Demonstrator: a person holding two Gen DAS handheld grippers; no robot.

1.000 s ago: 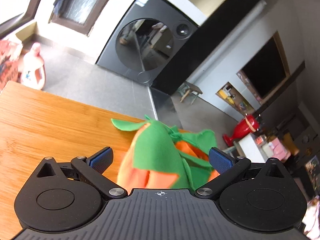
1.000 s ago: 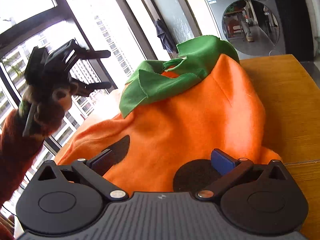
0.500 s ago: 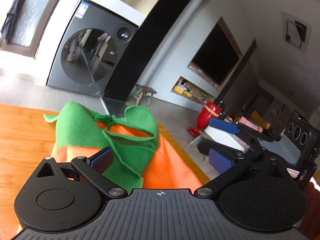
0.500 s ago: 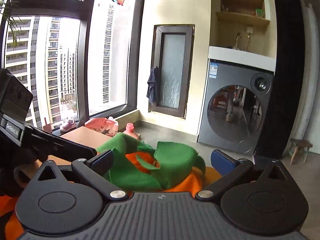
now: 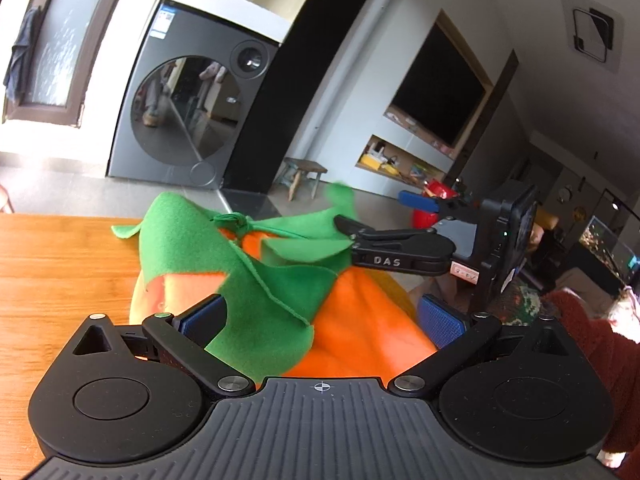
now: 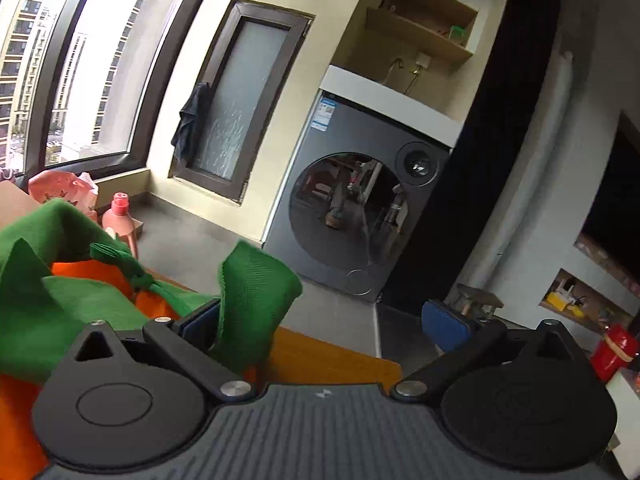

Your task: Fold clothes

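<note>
Left view, costume: we see the orange costume (image 5: pixel 360 328) heaped at the right edge of the desk (image 5: pixel 60 264), its green collar (image 5: pixel 256 280) flopped on top, tied in a small knot at the neck.
Left view, left claw: our left claw (image 5: pixel 320 318) is spread wide, collar and orange cloth lying between the pads; nothing is pinched, so we judge it is placed to take a hold.
Left view, right claw: our right claw (image 5: pixel 374 222) reaches in from beyond the desk's right edge, one finger against a green collar flap, the other well above it.
Right view, collar: one green flap (image 6: pixel 256 300) stands up just beside the left pad (image 6: pixel 200 322), while the rest of the collar lies to the left over the orange cloth.
Right view, right claw: spread, gripping nothing; whether the flap touches the pad we cannot quite tell, as the picture is blurred.
Reason, as we judge it: both claws sit at the neck end so that the untidy collar can be laid flat before any fold is made.
Background: a washing machine (image 6: pixel 360 216) stands on the floor beyond the desk's far edge.
</note>
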